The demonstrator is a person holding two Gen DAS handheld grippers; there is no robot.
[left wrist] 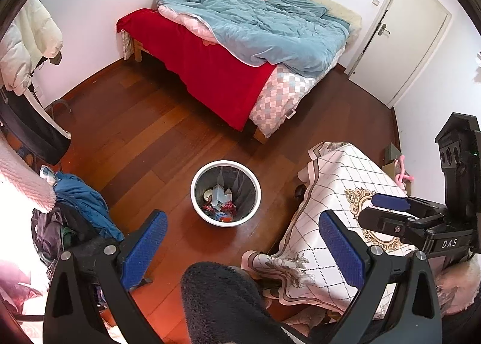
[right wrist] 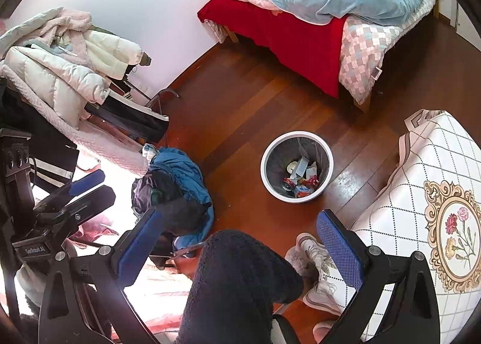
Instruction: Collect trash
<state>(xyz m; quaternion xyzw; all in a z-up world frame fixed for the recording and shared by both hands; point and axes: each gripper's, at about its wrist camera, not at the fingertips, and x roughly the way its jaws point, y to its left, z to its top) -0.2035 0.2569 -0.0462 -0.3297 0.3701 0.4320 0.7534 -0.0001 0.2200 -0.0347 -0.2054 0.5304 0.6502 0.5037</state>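
Note:
A white round trash bin [left wrist: 225,193] with a grey liner stands on the wooden floor; it holds a can, red wrappers and white scraps. It also shows in the right wrist view [right wrist: 297,166]. My left gripper [left wrist: 243,241] is open and empty, held high above the floor just short of the bin. My right gripper [right wrist: 240,241] is open and empty, also high, with the bin ahead and slightly right. The right gripper also shows in the left wrist view [left wrist: 390,205], over the table. The left gripper shows at the left edge of the right wrist view [right wrist: 84,187].
A table with a white patterned cloth [left wrist: 345,202] stands right of the bin. A bed with red and blue covers [left wrist: 240,52] is behind. Piled clothes [right wrist: 177,181] and jackets [right wrist: 69,64] lie at the left. A dark fuzzy-clad leg [right wrist: 237,284] and a shoe [right wrist: 315,268] are below.

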